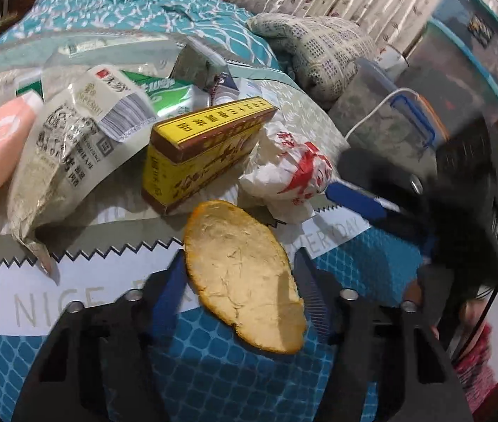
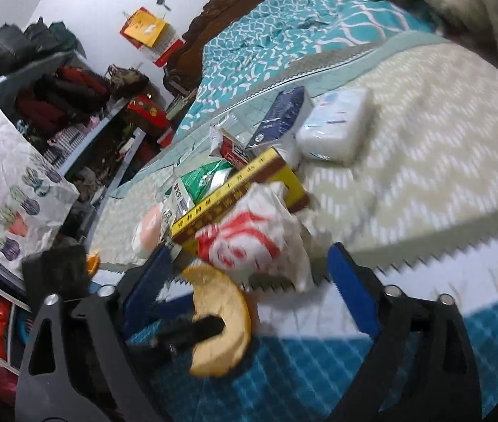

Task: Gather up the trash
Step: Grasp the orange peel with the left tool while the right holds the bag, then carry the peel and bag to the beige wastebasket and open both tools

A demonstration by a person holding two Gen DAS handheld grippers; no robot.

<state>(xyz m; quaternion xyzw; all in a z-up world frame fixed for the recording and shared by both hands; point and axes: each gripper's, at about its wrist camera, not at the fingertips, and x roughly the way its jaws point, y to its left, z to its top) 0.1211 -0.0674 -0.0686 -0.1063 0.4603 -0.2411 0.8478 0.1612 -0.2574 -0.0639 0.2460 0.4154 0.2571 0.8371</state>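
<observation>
Landmark: yellow-and-brown cardboard box (image 1: 204,154), lying on the bed among the litter.
Orange peel: a broad, pale-pithed piece of orange peel (image 1: 245,281) lies just in front of the box, on the teal-patterned bed cover (image 1: 234,379).
Left gripper (image 1: 240,263): its jaws stand either side of the peel, partly closed; whether the blue pads press on it I cannot tell.
Right gripper (image 2: 249,256): jaws wide apart, nothing held; it hangs over the near edge of the pile.
Crumpled wrapper: a white paper wrapper with red print (image 1: 289,176) sits beside the box, touching it, and lies between the right jaws in the right wrist view.
Grey printed bag (image 1: 59,151): on the box's other side.
White tissue pack (image 2: 336,123): behind the box.
</observation>
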